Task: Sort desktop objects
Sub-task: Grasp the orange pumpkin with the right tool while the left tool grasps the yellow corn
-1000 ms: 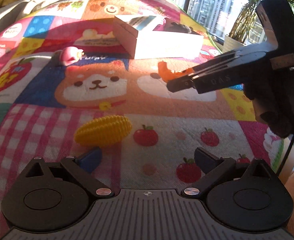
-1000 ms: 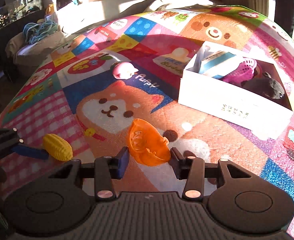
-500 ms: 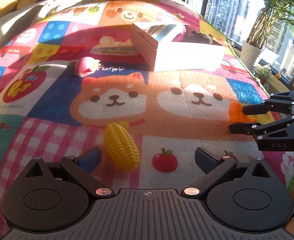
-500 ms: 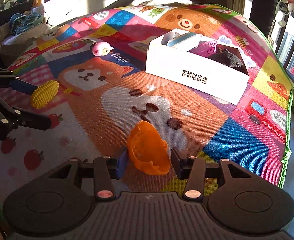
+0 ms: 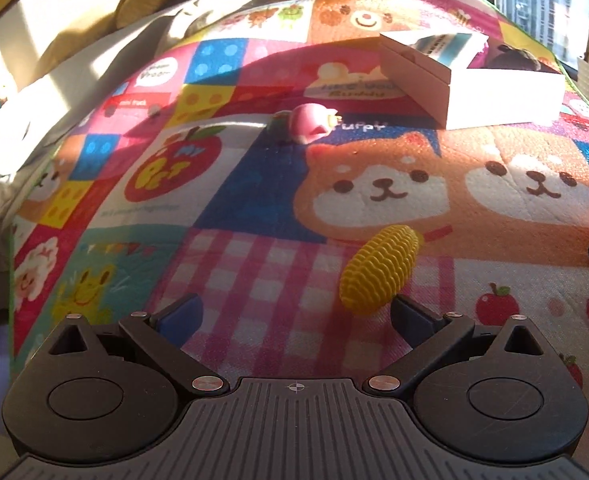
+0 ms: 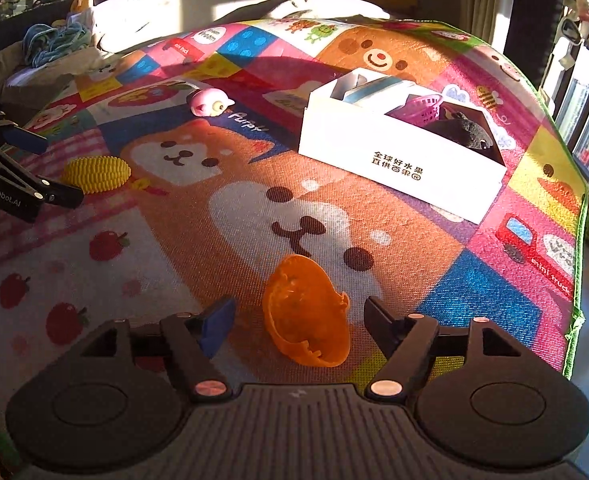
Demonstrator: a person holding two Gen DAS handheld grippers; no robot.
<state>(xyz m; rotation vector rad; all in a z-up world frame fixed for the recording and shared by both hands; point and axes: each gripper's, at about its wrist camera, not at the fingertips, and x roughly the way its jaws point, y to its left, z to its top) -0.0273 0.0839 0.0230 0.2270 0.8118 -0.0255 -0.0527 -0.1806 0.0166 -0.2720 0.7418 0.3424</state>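
An orange half-shell toy [image 6: 305,312] lies on the play mat between the open jaws of my right gripper [image 6: 298,320]; neither finger touches it. A yellow toy corn [image 5: 380,274] lies just ahead of my open left gripper [image 5: 294,320], near its right finger; it also shows in the right wrist view [image 6: 96,174], next to the left gripper [image 6: 34,168]. A pink round toy [image 5: 310,124] lies farther back. A white cardboard box [image 6: 398,160] holds a pink basket, a dark plush and a striped carton.
The colourful cartoon play mat [image 6: 254,208] covers the surface; its green edge [image 6: 574,280] runs along the right, by windows and a plant pot. Cushions and blankets [image 6: 54,44] lie at the far left.
My right gripper's jaws have opened wider, letting go of the orange shell, which now rests on the mat. My left gripper swung left; the corn now sits near its right finger.
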